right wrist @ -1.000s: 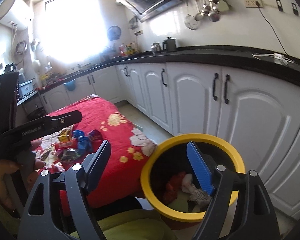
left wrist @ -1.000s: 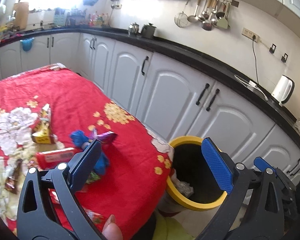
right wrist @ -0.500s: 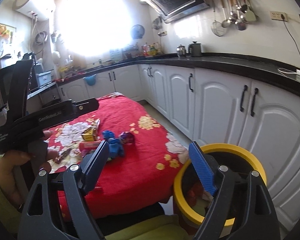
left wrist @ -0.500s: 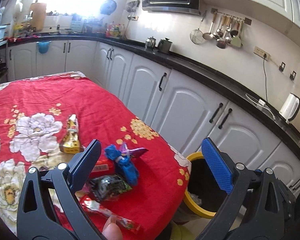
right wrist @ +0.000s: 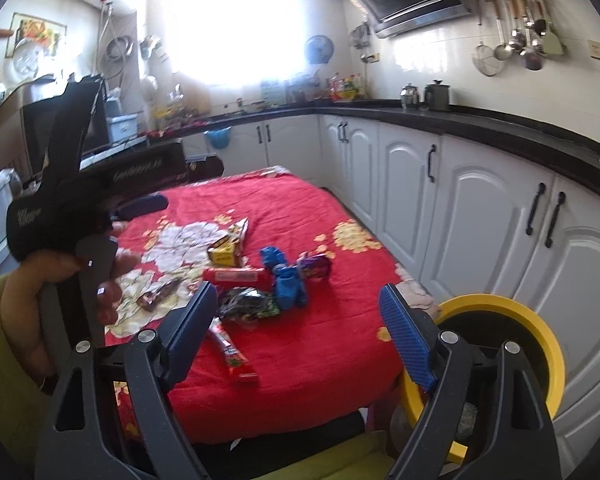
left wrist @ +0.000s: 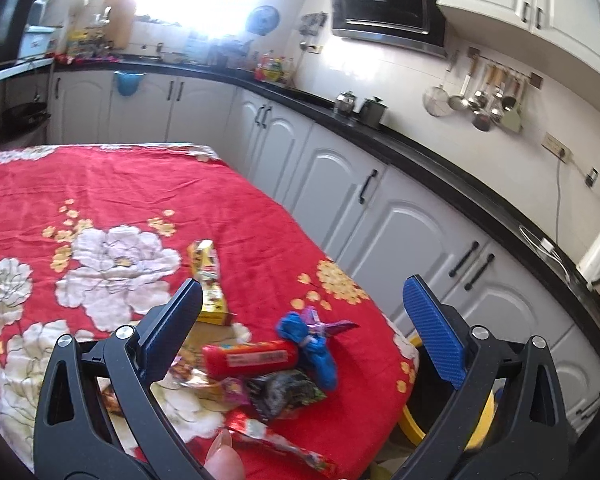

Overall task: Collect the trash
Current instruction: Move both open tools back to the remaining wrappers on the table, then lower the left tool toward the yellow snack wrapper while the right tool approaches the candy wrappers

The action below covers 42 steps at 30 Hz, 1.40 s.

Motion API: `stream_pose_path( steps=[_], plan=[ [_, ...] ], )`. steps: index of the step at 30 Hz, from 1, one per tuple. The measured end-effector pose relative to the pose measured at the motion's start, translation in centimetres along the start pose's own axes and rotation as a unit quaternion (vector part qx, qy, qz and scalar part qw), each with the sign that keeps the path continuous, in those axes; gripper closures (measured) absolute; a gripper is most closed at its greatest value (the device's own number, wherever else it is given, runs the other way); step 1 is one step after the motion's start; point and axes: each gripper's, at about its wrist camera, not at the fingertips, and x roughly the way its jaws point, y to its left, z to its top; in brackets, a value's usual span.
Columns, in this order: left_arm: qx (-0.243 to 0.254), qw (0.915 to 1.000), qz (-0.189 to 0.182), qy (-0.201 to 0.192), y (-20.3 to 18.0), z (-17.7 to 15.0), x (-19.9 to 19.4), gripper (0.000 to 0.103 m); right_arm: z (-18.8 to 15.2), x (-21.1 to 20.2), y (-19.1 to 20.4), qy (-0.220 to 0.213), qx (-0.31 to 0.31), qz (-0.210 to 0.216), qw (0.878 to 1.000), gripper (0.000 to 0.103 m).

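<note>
A pile of trash lies near the right edge of the red flowered tablecloth (left wrist: 100,184). In it are a red tube (left wrist: 250,356), a blue wrapper (left wrist: 312,344), a purple wrapper (left wrist: 334,326), a dark crumpled packet (left wrist: 284,392), a yellow box (left wrist: 210,284) and a long red wrapper (left wrist: 280,440). My left gripper (left wrist: 302,300) hangs open above this pile, holding nothing. My right gripper (right wrist: 298,300) is also open and bare, in front of the same red tube (right wrist: 236,276), blue wrapper (right wrist: 286,280) and dark packet (right wrist: 248,304). The yellow-rimmed bin (right wrist: 500,308) stands on the floor at the table's right corner.
White cabinets (right wrist: 480,216) under a black counter (right wrist: 500,132) run along the right, close behind the bin. A hand (right wrist: 60,276) grips the left tool at the left of the right wrist view. A brown wrapper (right wrist: 160,294) lies nearer that hand.
Both views have swung left, away from the bin and onto the table. The bin has slid to the lower right and the trash pile now sits between the fingers. Both grippers stayed open.
</note>
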Motion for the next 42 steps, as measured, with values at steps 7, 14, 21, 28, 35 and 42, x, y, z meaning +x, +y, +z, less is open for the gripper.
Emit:
stream_pose_path(
  steps=[7,14,21,28,35,42],
  plan=[
    [-0.03,0.9992,0.026,0.003,3.3,0.7,0.7,0.011,-0.8,2.4,2.3,0.037,-0.032,0.03,0.998,0.023],
    [-0.041,0.9976,0.054,0.015,5.8,0.8,2.4,0.011,-1.9,5.0,3.9,0.074,-0.046,0.056,0.995,0.023],
    [-0.053,0.9934,0.078,0.066,7.9,0.1,6.3,0.011,-3.0,7.9,4.5,0.114,-0.061,0.072,0.989,0.023],
    [-0.066,0.9858,0.078,0.133,9.0,-0.6,10.4,0.011,-4.2,10.6,4.8,0.149,-0.072,0.084,0.983,0.028],
    [-0.041,0.9789,0.099,0.174,9.0,-0.6,13.7,0.011,-5.3,12.4,5.1,0.182,-0.081,0.095,0.975,0.044],
    [-0.031,0.9722,0.114,0.202,9.3,-0.8,15.8,0.029,-5.9,12.3,4.7,0.185,-0.073,0.098,0.975,0.062]
  ],
)
